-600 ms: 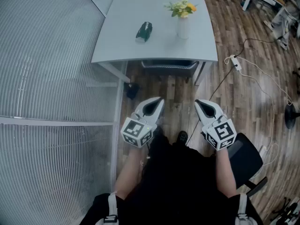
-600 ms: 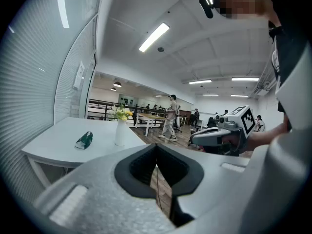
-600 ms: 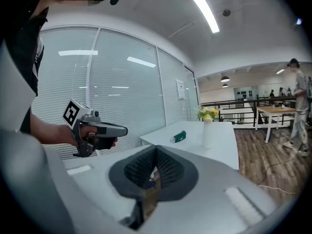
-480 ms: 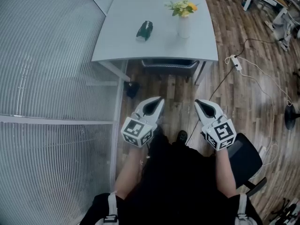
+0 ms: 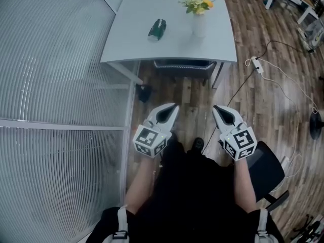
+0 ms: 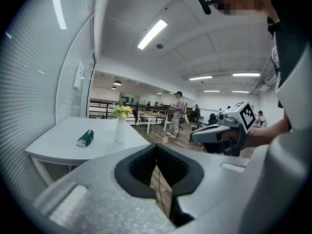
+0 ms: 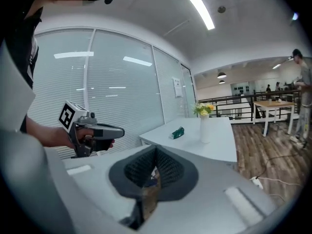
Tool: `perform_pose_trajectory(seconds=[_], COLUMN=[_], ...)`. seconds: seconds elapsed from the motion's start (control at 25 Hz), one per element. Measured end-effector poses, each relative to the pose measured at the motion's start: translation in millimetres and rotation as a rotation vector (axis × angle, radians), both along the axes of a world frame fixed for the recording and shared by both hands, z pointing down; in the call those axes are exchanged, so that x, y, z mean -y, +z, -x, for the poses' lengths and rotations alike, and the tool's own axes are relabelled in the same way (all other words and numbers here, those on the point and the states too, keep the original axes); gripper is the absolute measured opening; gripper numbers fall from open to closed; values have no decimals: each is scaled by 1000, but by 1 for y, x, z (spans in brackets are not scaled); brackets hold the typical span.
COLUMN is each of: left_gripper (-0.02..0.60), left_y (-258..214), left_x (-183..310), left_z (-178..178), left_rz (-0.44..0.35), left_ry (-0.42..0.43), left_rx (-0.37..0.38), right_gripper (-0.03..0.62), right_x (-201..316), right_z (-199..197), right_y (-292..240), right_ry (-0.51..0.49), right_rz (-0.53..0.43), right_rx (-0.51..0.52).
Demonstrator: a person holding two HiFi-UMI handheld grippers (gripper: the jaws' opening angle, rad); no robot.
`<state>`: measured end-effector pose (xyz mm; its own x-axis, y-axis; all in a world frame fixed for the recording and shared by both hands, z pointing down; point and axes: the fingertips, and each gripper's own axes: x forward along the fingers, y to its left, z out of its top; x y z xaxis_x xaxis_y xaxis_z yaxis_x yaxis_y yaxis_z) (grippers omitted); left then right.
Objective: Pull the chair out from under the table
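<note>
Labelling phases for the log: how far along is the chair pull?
Done: nothing; the chair sits tucked under the table. In hand: left tool and right tool are both shut and empty, held above the floor short of the chair, touching nothing. Left: reach in, grip the chair back, pull it clear.

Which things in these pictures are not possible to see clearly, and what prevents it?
- Chair: in the head view the table covers its seat and legs, and only a dark strip at the near edge shows.
- Green object on the table: too small in every view to say what it is.
- Black office chair: in the head view it is partly behind the person's right arm.
</note>
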<state>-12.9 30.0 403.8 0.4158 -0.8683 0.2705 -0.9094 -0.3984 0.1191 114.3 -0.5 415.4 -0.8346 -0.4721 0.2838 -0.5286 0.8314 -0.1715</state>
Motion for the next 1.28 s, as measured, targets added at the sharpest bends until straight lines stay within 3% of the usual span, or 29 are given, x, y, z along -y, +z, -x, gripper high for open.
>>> perform_pose_trajectory(seconds=[0.32, 0.72, 1.12, 1.28], left_gripper=[9, 9, 11, 11], left_y=[1, 8, 8, 10], left_x=[-10, -3, 34, 56], left_z=[2, 25, 68, 87], left_rz=[9, 20, 14, 20], left_ry=[-42, -70, -43, -16], left_rx=[6, 8, -28, 1], right_gripper=[2, 2, 2, 2], right_x=[-10, -4, 32, 50], right_z=[-8, 13, 40, 56], right_y=[10, 24, 26, 21], right_ry=[-22, -56, 23, 61], right_rz=[9, 13, 16, 1], right_rx=[-34, -113, -191, -211])
